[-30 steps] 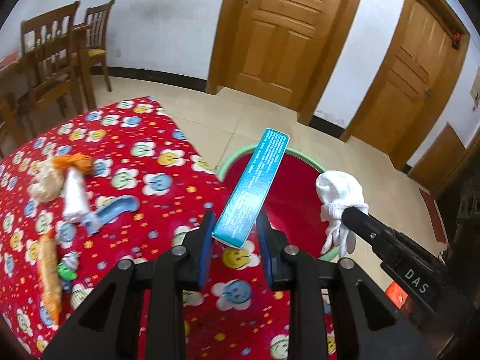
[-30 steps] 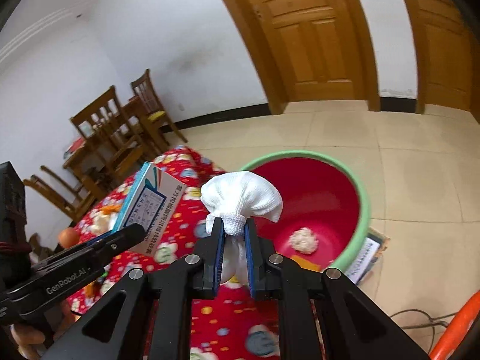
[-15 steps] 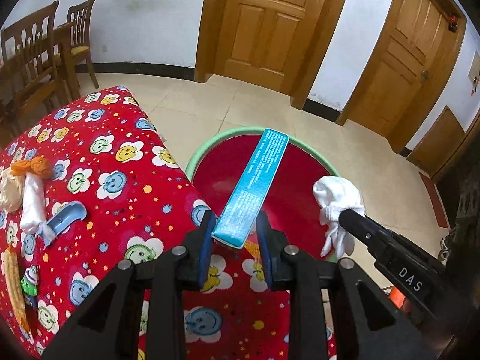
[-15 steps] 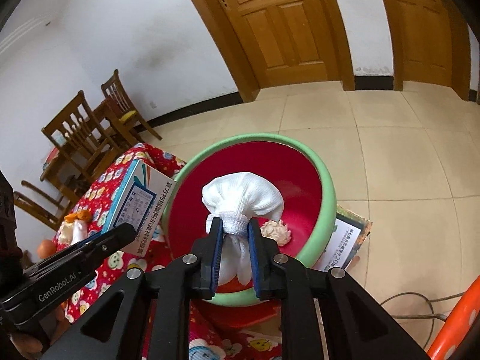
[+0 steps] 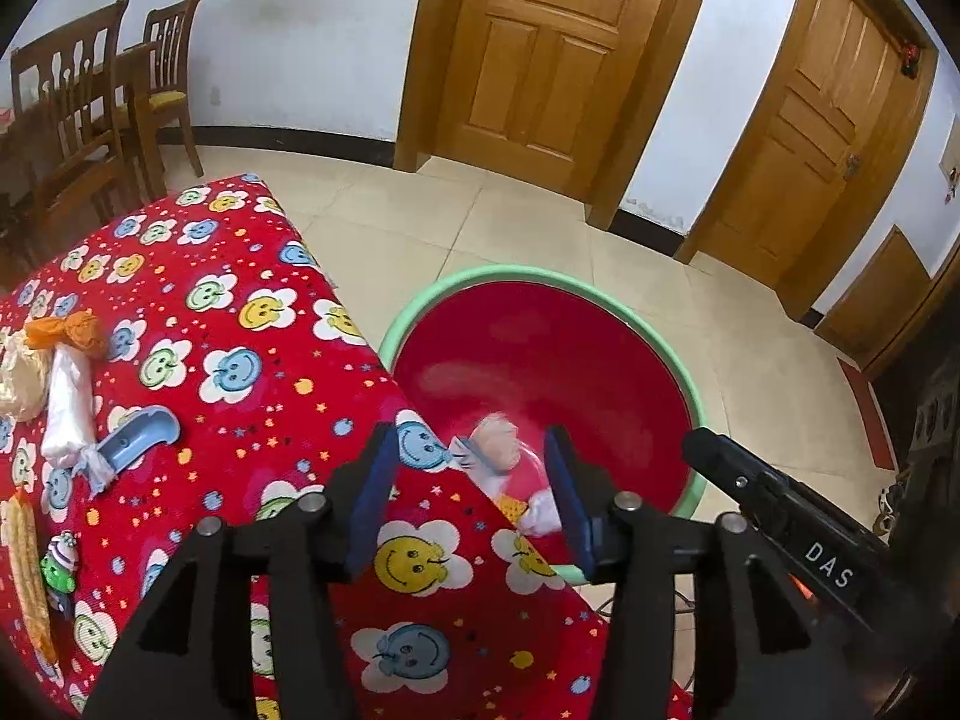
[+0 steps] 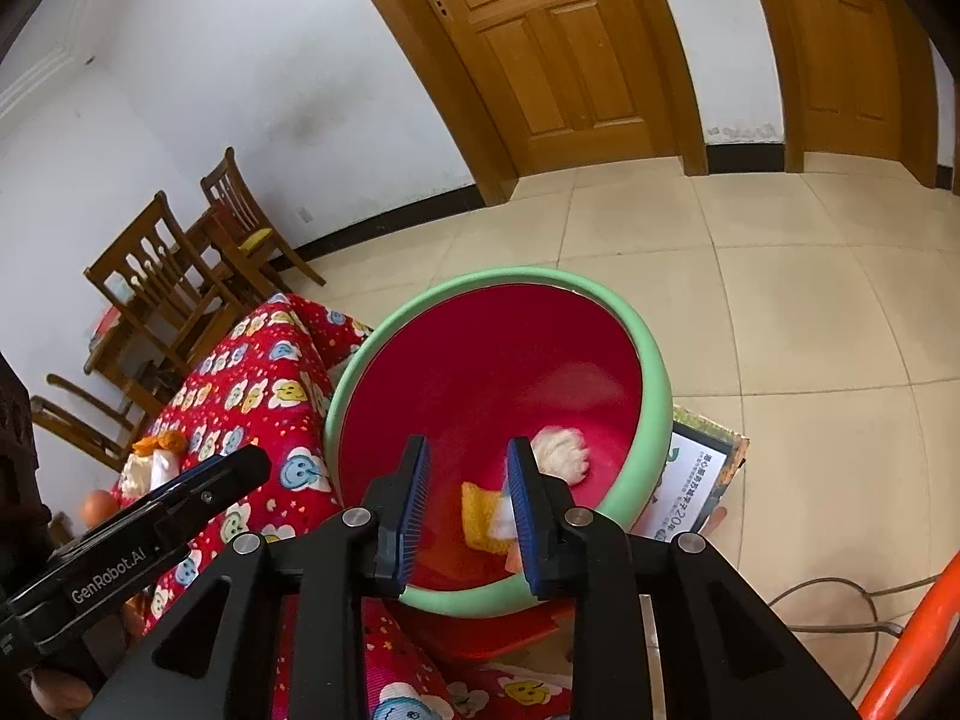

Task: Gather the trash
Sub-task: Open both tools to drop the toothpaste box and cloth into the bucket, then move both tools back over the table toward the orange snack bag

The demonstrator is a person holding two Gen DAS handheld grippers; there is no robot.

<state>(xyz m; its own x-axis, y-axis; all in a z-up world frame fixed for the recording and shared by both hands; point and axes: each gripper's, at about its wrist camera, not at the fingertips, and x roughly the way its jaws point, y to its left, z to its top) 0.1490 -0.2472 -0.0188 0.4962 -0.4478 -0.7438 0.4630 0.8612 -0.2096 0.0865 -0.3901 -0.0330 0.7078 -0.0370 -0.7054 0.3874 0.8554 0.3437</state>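
A red basin with a green rim (image 5: 600, 294) (image 6: 657, 378) stands on the floor beside the red smiley-patterned table (image 5: 240, 360) (image 6: 258, 396). Trash lies inside it: a white cloth bundle (image 6: 561, 450), a yellow piece (image 6: 480, 507) and blurred white and blue pieces (image 5: 495, 450). My left gripper (image 5: 471, 498) is open and empty over the table's edge and the basin. My right gripper (image 6: 468, 507) is open and empty above the basin. On the table's left lie a white bag with an orange wrapper (image 5: 66, 372), a blue scoop (image 5: 138, 435) and an orange stick (image 5: 27, 570).
Wooden chairs (image 5: 78, 120) (image 6: 180, 276) stand behind the table. Two wooden doors (image 5: 552, 54) line the far wall. A printed box (image 6: 699, 474) lies on the tiled floor right of the basin. An orange object (image 6: 918, 630) and a cable (image 6: 840, 594) are at the lower right.
Both grippers have opened. The blue box left my left gripper and the white cloth bundle left my right gripper; both now lie in the basin.
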